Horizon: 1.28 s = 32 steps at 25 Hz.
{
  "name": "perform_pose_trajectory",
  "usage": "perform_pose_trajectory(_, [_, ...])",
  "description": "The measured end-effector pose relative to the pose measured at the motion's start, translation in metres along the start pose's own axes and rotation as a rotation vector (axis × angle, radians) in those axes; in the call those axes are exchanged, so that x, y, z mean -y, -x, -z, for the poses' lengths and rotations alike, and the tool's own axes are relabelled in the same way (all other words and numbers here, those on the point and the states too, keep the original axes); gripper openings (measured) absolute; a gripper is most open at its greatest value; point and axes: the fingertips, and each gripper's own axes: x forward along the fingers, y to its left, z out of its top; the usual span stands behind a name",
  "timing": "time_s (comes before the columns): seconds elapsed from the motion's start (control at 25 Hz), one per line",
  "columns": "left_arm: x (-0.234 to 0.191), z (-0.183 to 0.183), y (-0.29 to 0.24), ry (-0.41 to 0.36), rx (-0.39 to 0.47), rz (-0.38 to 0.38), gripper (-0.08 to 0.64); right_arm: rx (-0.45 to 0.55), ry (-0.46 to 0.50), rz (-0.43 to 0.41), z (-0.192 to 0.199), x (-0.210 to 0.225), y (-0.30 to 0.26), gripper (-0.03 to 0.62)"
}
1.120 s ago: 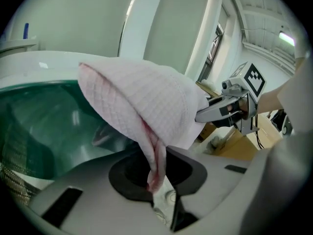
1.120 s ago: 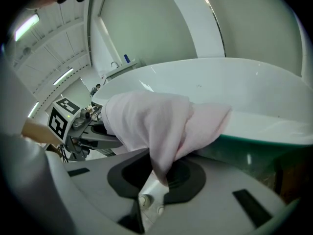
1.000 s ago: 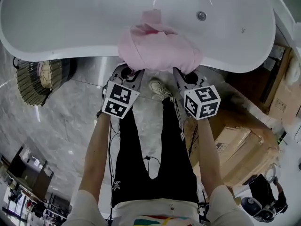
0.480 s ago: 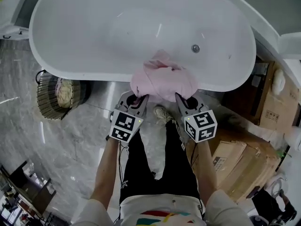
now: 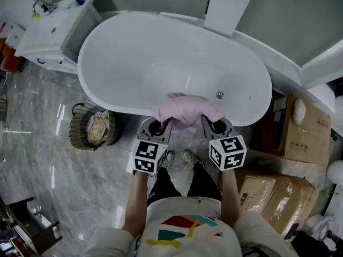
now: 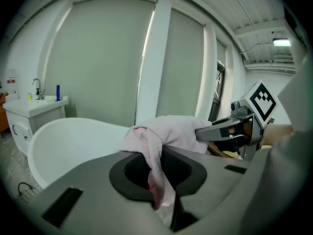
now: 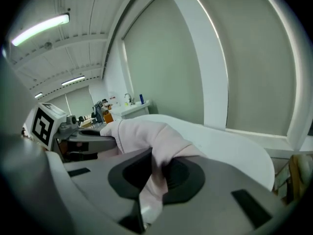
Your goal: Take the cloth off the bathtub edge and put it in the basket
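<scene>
The pink cloth (image 5: 185, 109) hangs bunched between my two grippers, over the near rim of the white bathtub (image 5: 134, 58). My left gripper (image 5: 160, 124) is shut on the cloth's left end and my right gripper (image 5: 211, 123) on its right end. In the left gripper view a fold of the cloth (image 6: 164, 131) runs down between the closed jaws of the left gripper (image 6: 159, 182). The right gripper view shows the cloth (image 7: 146, 131) pinched the same way in the right gripper (image 7: 151, 180). The woven basket (image 5: 79, 138) stands on the floor left of the grippers, by the tub's outer wall, with a pale cloth inside.
A white vanity with a sink (image 5: 51, 31) stands at the back left. Cardboard boxes (image 5: 278, 191) are stacked on the floor to the right. The person's shoes (image 5: 188, 157) are on the grey marble floor (image 5: 43, 181) below the grippers.
Both grippers have lifted the cloth from its draped place on the tub edge, and it is now bunched between them. The head view has pulled up and back, showing the whole tub.
</scene>
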Motion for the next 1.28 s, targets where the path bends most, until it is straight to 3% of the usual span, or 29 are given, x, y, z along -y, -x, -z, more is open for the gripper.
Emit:
perform_pose_trajectory(0.32, [0.001,-0.112,0.079,0.034,0.192,-0.194,0.064,0.179,0.098,-0.037,-0.114,-0.044,0.055,0.056])
perform_pose_trajectory(0.52, [0.003,-0.162,0.124,0.004,0.304,-0.294,0.064,0.307,0.167,-0.109,-0.166,-0.073,0.086,0.056])
perform_pose_trajectory(0.72, [0.007,-0.182,0.142,-0.005,0.376,-0.334,0.064,0.365,0.217,-0.137,-0.182,-0.082,0.103,0.057])
perform_pose_trajectory(1.28, [0.022,-0.196,0.138,-0.01,0.412,-0.405,0.064,0.438,0.247,-0.206,-0.199,-0.07,0.113,0.057])
